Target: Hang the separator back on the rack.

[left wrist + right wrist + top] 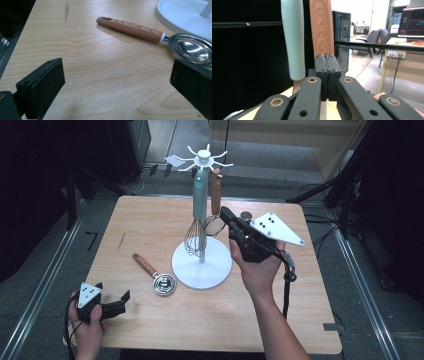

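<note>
Wood-handled utensil (216, 190) hangs upright on the white stand (202, 265), right gripper (226, 215) at its lower end. Left gripper view: left gripper (116, 82) wide open, empty. Right gripper view: jaws shut, wooden handle (321, 27) just beyond.
</note>
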`<state>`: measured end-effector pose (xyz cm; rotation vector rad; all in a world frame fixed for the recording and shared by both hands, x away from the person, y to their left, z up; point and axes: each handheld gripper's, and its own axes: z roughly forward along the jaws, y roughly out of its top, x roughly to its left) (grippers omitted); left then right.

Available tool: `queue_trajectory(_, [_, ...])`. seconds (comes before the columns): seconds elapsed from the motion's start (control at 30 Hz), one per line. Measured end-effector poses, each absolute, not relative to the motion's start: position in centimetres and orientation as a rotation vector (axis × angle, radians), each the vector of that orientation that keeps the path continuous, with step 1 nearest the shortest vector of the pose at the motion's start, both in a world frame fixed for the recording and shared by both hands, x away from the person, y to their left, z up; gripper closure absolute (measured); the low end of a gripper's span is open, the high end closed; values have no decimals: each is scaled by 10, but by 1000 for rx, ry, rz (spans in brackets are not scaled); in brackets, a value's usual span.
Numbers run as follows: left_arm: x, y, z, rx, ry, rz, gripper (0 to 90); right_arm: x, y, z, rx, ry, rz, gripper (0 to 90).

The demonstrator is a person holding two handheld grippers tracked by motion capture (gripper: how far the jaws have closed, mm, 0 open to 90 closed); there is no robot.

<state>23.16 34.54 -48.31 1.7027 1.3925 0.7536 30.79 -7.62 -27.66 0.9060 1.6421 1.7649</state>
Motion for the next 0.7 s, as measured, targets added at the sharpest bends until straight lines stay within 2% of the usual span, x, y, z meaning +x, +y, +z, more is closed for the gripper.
queue_trajectory(0.7, [232,346,-483,1701,1390,751,0,328,-77,-239,832,1532,1832,900])
